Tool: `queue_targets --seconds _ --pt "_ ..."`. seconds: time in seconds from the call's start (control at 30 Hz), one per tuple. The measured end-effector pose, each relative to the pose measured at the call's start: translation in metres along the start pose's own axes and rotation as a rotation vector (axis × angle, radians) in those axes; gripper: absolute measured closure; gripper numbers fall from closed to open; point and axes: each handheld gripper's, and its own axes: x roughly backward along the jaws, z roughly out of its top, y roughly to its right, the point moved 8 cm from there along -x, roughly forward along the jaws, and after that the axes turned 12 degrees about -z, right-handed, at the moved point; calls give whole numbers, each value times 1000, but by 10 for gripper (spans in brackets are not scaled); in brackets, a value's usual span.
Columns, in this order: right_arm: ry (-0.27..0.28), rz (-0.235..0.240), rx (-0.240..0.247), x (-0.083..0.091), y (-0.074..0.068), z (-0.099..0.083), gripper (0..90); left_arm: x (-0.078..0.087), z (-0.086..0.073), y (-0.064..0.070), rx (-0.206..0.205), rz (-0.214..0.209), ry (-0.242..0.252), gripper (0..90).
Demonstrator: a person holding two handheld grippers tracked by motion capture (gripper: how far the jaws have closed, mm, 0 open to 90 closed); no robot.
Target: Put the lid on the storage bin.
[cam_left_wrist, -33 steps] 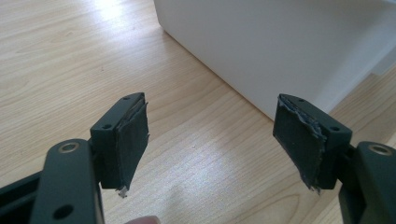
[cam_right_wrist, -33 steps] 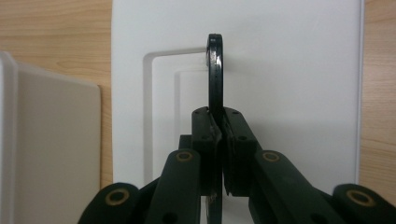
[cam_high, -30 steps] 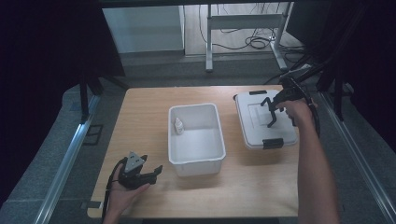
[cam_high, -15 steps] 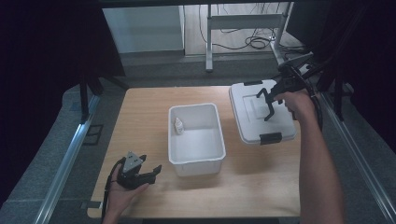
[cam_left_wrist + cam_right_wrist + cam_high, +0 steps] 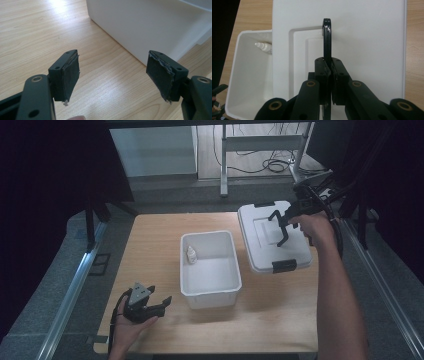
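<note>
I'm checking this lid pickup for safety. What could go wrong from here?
1. The right gripper pinches only the thin black handle of the lid, so the lid could swing or slip out.
2. The lid hangs partly over the bin; dropped, it might hit the rim or the small bottle inside.

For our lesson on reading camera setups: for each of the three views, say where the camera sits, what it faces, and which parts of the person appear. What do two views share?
High view: above the person's side, facing forward and down on the table; both forearms, left tool and right tool show.
Left gripper view: on the left tool, jaws apart, facing the white bin; a fingertip shows.
Right gripper view: on the right tool, looking down on the lid, jaws closed on its black handle.
Shared: the high and right gripper views both show the small bottle in the bin.
</note>
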Motion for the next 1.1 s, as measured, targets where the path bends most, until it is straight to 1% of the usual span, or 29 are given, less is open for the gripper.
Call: queue_targets --seconds 0.07,0.1,0.2,0.33,0.43,0.53,0.57,0.6,0.63,0.67,0.87,0.93,0.97,1.0,1.07,1.1 --pt "5 -7 1 2 -3 -1 860 0 0 0 0 -1 1 269" --pt "3 0 5 2 -5 -1 859 0 0 0 1 1 1 269" --pt "-5 -1 15 4 -13 -3 859 1 1 1 -1 -1 4 269" --pt "-18 3 4 5 -24 -4 859 2 2 2 -4 -3 10 269" --pt "-24 2 24 3 -35 -7 859 4 3 2 -5 -3 14 269" --pt "-40 -2 29 0 -44 -11 860 6 3 2 -3 -4 21 269" --pt "-40 -6 30 -1 -45 -11 860 6 3 1 -6 -3 17 268" --pt "-46 -6 26 -2 -50 -12 859 6 3 1 -5 -4 18 269" --pt "-46 -6 26 -2 -50 -12 859 6 3 1 -5 -5 20 269" --pt "-46 -5 27 -3 -53 -13 859 6 3 1 -5 -6 19 269" --pt "-57 9 27 -6 -70 -19 859 7 5 3 -9 -7 24 269" --pt "-61 8 29 -6 -75 -20 859 7 5 4 -10 -8 26 269" --pt "-58 -1 28 -8 -80 -20 860 7 5 4 -9 -8 27 269" --pt "-58 -1 28 -8 -80 -20 860 7 5 4 -9 -9 28 269" --pt "-69 -5 30 -11 -86 -24 859 8 5 3 -8 -8 28 268" --pt "-69 -5 30 -11 -86 -24 859 8 6 3 -7 -9 29 268"
